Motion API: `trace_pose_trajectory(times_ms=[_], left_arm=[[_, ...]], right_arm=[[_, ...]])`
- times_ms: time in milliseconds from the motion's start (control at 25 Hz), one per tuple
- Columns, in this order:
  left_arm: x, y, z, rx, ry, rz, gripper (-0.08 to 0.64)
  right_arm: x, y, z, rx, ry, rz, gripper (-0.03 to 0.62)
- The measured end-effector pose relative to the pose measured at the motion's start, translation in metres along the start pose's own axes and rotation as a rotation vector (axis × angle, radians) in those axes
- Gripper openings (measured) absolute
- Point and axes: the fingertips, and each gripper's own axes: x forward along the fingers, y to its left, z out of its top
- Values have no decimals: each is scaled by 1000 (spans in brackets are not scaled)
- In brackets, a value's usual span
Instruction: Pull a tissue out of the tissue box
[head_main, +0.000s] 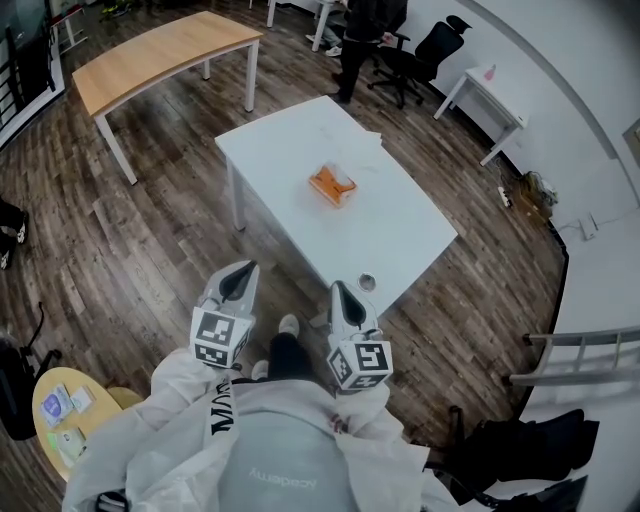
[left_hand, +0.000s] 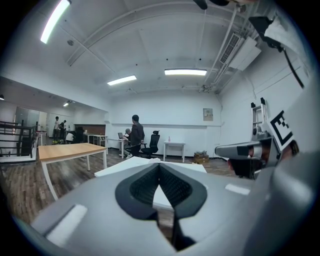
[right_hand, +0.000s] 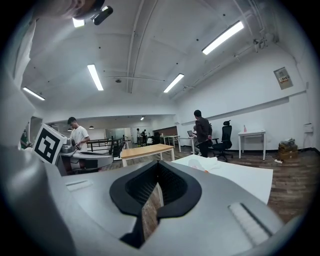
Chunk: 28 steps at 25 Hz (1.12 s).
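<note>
Person (head_main: 362, 40) by far desks: upper body cut by top edge.
Small round item (head_main: 366, 283) at tabletop (head_main: 400, 220) corner: too small to identify.
Tissue box (head_main: 332, 186): print illegible.
Yellow table (head_main: 60, 378): part under sleeve (head_main: 130, 430).
Left gripper view: tabletop mostly behind left gripper (left_hand: 159, 167).

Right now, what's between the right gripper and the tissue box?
Head view: bare white table between tissue box and right gripper, except a small round object at the near edge.

Right gripper (right_hand: 158, 167): centre, jaws together, nothing between them.
White table (right_hand: 240, 175): 3 o'clock.
Tissue box (right_hand: 204, 171): on the table, small, orange edge only.
Wooden table (right_hand: 147, 149): 12 o'clock, beyond the jaws.
Person (right_hand: 201, 131): 2 o'clock, standing.
</note>
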Motion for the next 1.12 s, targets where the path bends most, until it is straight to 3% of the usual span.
trace_pose_trajectory(times_ms=[1120], left_arm=[[100,29,12,48,69,-27,0]], right_arm=[[89,-61,8,77,10,-18,2]])
